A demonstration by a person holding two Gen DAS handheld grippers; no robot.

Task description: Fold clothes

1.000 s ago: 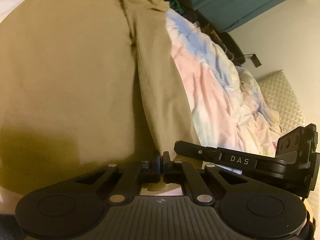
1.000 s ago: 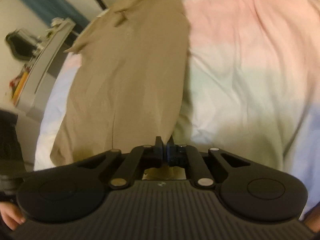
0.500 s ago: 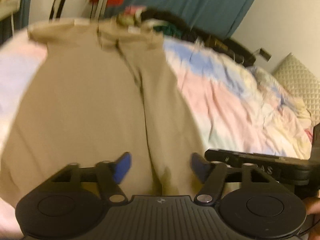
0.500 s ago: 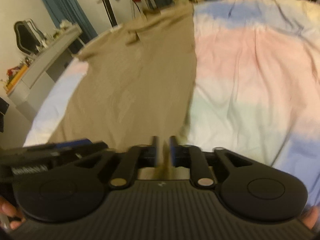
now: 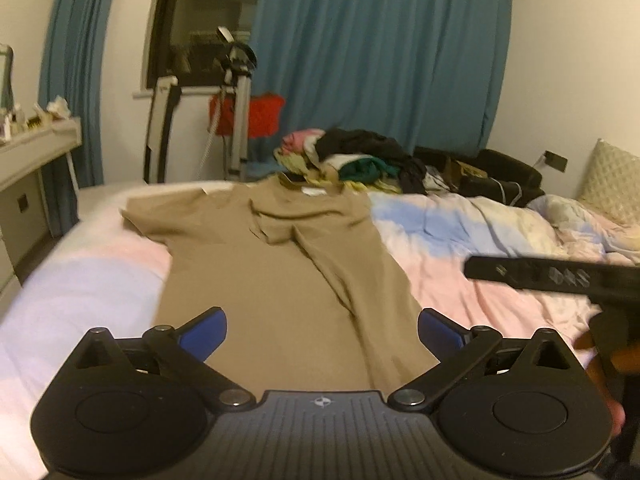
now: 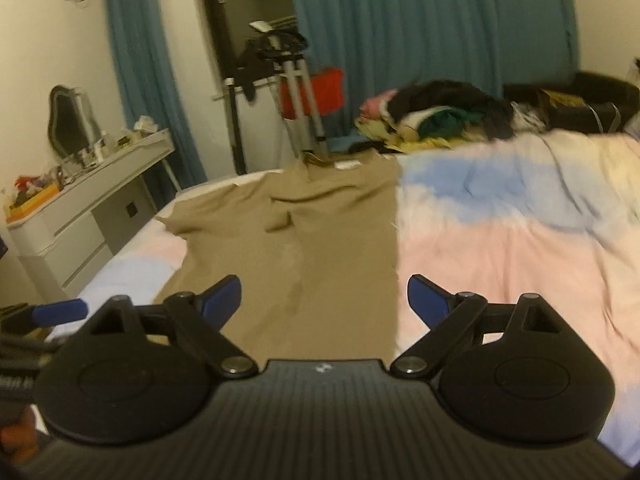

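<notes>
A tan short-sleeved shirt (image 5: pixel 280 280) lies flat on the pastel bedspread (image 5: pixel 500 248), collar at the far end, its right side folded inward over the body. It also shows in the right wrist view (image 6: pixel 312 248). My left gripper (image 5: pixel 322 332) is open and empty, raised above the shirt's near hem. My right gripper (image 6: pixel 324 300) is open and empty, above the shirt's near right edge. The right gripper's black body (image 5: pixel 552 278) shows at the right of the left wrist view.
A pile of unfolded clothes (image 5: pixel 360 158) sits at the bed's far end. A white dresser (image 6: pixel 80 208) stands left of the bed. A tripod (image 6: pixel 296 80) and blue curtains (image 5: pixel 380 52) stand behind. A quilted pillow (image 5: pixel 612 176) is at the right.
Both grippers were shut on the shirt's near hem one second ago. They have opened, let the shirt go, and lifted back so the whole bed and room show.
</notes>
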